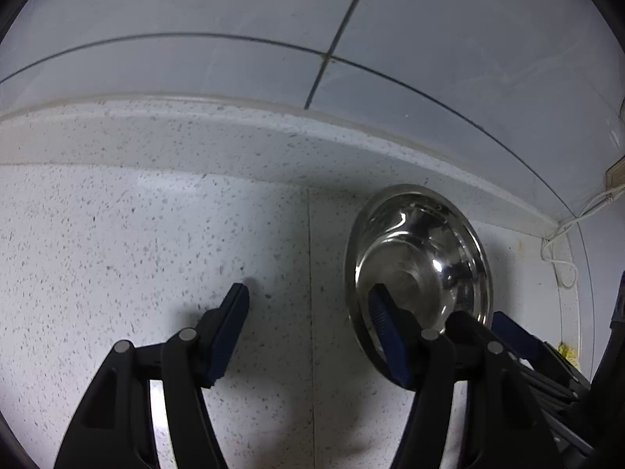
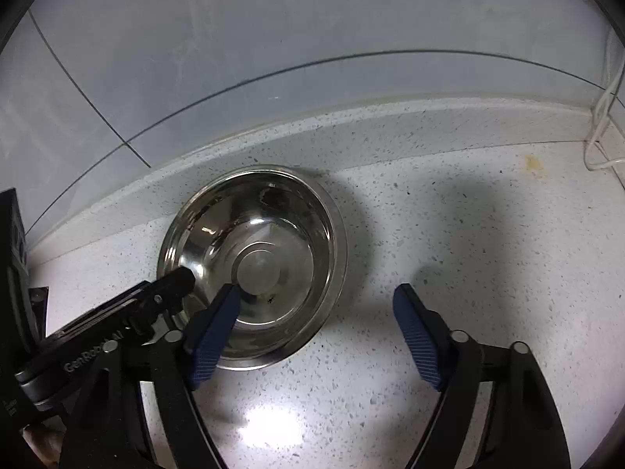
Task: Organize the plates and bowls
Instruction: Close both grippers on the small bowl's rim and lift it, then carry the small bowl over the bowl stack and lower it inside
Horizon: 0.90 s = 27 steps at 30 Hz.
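Observation:
A shiny steel bowl (image 1: 422, 258) sits on the speckled white counter (image 1: 117, 234) near the back ledge; it also shows in the right wrist view (image 2: 273, 234). My left gripper (image 1: 308, 301) is open and empty, its right finger over the bowl's near rim. My right gripper (image 2: 316, 305) is open and empty, its left finger over the bowl's near edge. The left gripper's finger (image 2: 172, 281) reaches the bowl's left rim in the right wrist view. No plates are in view.
A raised speckled ledge (image 1: 273, 140) runs along the back under a grey tiled wall (image 1: 234, 19). A white cable (image 2: 601, 117) hangs at the right corner. A small yellowish stain (image 2: 532, 162) marks the counter.

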Tool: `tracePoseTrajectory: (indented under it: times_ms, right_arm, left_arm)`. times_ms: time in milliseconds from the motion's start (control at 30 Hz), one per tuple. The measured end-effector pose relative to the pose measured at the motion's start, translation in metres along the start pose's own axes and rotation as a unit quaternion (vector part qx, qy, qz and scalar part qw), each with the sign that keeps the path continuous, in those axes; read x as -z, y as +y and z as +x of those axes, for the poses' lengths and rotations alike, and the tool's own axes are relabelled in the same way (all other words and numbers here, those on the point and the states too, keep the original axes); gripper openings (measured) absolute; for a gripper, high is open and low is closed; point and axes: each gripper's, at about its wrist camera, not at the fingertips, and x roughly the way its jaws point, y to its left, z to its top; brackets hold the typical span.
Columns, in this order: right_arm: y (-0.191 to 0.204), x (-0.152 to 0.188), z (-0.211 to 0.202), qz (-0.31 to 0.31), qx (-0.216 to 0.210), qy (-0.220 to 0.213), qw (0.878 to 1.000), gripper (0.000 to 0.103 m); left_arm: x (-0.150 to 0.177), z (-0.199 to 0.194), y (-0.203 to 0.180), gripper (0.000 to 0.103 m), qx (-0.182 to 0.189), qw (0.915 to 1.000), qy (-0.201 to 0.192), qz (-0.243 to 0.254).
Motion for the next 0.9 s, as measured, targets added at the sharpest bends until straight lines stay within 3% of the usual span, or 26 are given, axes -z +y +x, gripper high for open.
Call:
tracePoseTrajectory:
  times_ms: [167,400,433,467,500,533,567,700,900]
  right_arm:
    - [0.002,0.0,0.017,-0.008,0.004,0.018,1.0,0.046]
    - [-0.005,-0.001,0.025,0.008,0.001,0.019,1.0,0.032]
    - [-0.008,-0.002,0.023,0.01,0.0,0.019,1.0,0.029]
    - [-0.008,-0.002,0.023,0.011,-0.003,0.017,1.0,0.02]
    - [-0.007,-0.003,0.022,0.009,-0.006,0.016,1.0,0.015]
    - [-0.007,-0.003,0.019,0.007,-0.008,0.014,1.0,0.014]
    - [-0.006,-0.004,0.016,0.004,-0.008,0.009,1.0,0.013]
    - [-0.004,-0.005,-0.012,-0.003,-0.008,-0.009,1.0,0.012]
    - [0.0,-0.009,-0.079,0.007,-0.032,-0.058,0.998,0.011]
  left_arm:
    - [0.001,0.003,-0.009,0.062,-0.017,0.9997,0.002,0.015]
    - [0.002,0.015,-0.031,0.06,-0.037,0.9986,0.006,0.038]
    - [0.0,0.017,-0.033,0.05,-0.034,0.9988,0.004,0.035]
    - [-0.001,0.017,-0.033,0.031,-0.013,0.9995,0.007,0.028]
    - [-0.002,0.021,-0.035,0.023,0.011,0.9995,0.022,0.022]
    - [-0.002,0.023,-0.037,0.013,0.018,0.9992,0.03,0.02]
    - [0.0,0.021,-0.041,0.011,0.008,0.9992,0.029,0.027]
    - [0.003,-0.001,-0.049,0.011,0.015,0.9995,0.005,0.028]
    - [0.003,-0.081,-0.078,0.011,0.021,0.9965,-0.069,0.043]
